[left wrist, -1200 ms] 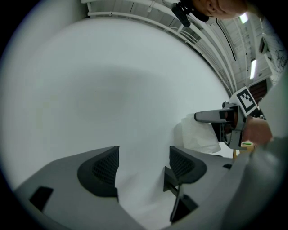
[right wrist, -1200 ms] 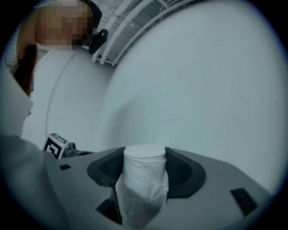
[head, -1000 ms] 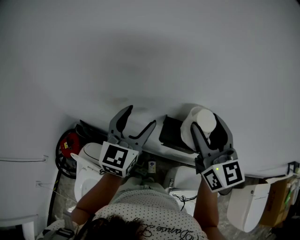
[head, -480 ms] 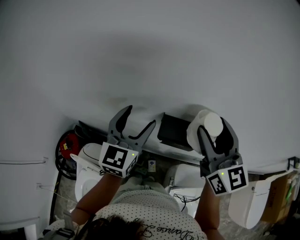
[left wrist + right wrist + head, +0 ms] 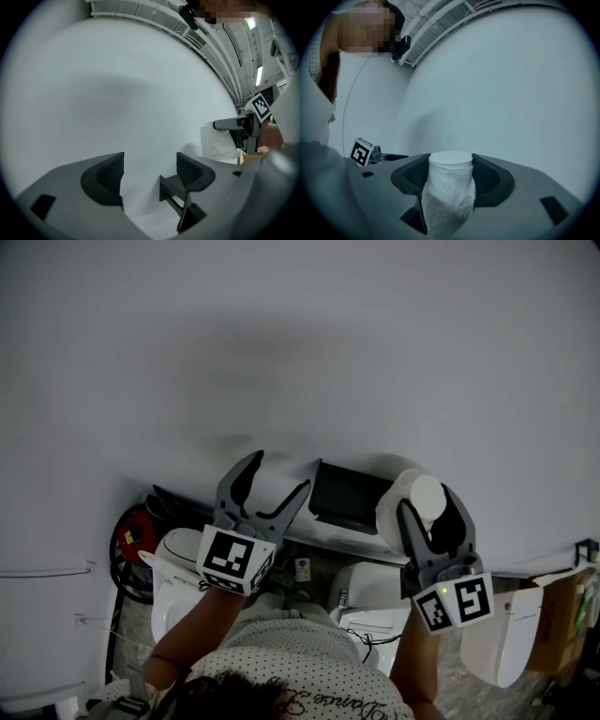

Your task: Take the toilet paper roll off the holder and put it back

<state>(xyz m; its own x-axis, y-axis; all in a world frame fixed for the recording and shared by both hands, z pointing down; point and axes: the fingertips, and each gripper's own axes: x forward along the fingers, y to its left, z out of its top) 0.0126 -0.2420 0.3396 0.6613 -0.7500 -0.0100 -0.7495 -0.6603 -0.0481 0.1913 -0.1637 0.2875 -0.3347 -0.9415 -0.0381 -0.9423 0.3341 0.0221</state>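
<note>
Nearest the camera, a white shirt with fine dark dots [image 5: 291,662] is filling the lower edge of the head view, with both forearms reaching up from it. The left gripper [image 5: 279,474] is showing smooth grey plastic arms that curve out to ribbed black pads, and its jaws are standing well apart with only bare wall between them. The right gripper [image 5: 427,507] is of the same build, and its jaws are clamping the toilet paper roll [image 5: 450,187] from both sides. The roll is a soft white cylinder with a flat round end, and its wrinkled loose paper is sagging down between the pads. It is being held in the air to the right of the holder [image 5: 349,495], apart from it. The holder is a matt black, angular bracket that is sitting empty on the wall between the two grippers. Behind everything, the wall [image 5: 300,352] is spreading out smooth, pale and unmarked.

Compared with a second ago, the right gripper is carrying the roll further right and slightly lower in the head view. The roll was overlapping the holder's right end then, and the holder is now showing in full. The left gripper is keeping its place, and the right gripper's hold on the roll is looking no different.
</note>
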